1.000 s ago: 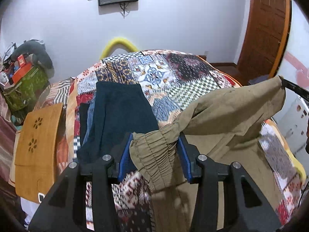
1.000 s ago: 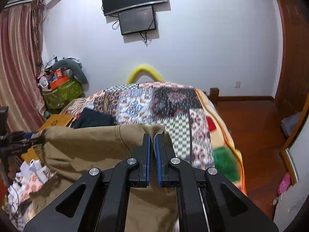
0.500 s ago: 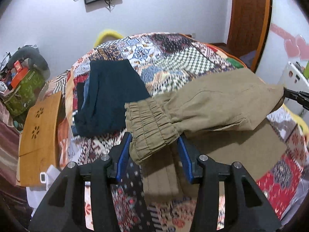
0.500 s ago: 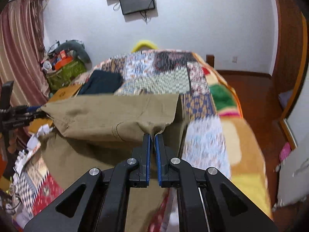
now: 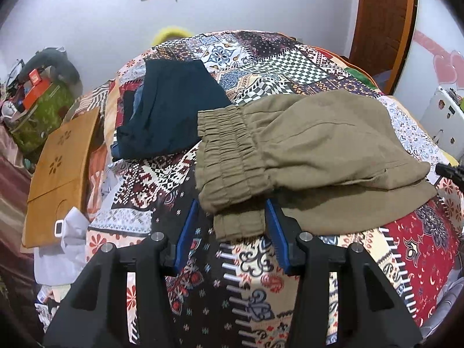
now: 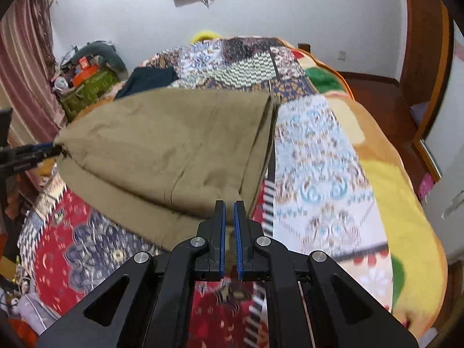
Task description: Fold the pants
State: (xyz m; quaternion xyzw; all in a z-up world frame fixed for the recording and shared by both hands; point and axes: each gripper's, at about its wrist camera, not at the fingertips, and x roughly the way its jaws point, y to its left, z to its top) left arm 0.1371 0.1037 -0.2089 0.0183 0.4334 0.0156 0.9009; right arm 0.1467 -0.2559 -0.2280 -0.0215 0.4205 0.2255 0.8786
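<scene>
The olive-khaki pants lie folded over on the patchwork bedspread, elastic waistband toward my left gripper. My left gripper is open, its blue pads on either side of the waistband's lower edge without pinching it. In the right wrist view the pants spread across the bed. My right gripper has its jaws nearly closed at the pants' near edge; whether cloth is between them is unclear. The left gripper shows at the pants' far left corner.
A folded dark navy garment lies on the bed just beyond the waistband. A wooden board and clutter sit left of the bed. A wooden door stands at the right. A white cabinet is at the far right.
Both grippers came down from holding the pants in the air and laid the upper half onto the lower half. The left gripper opened and released the waistband.
</scene>
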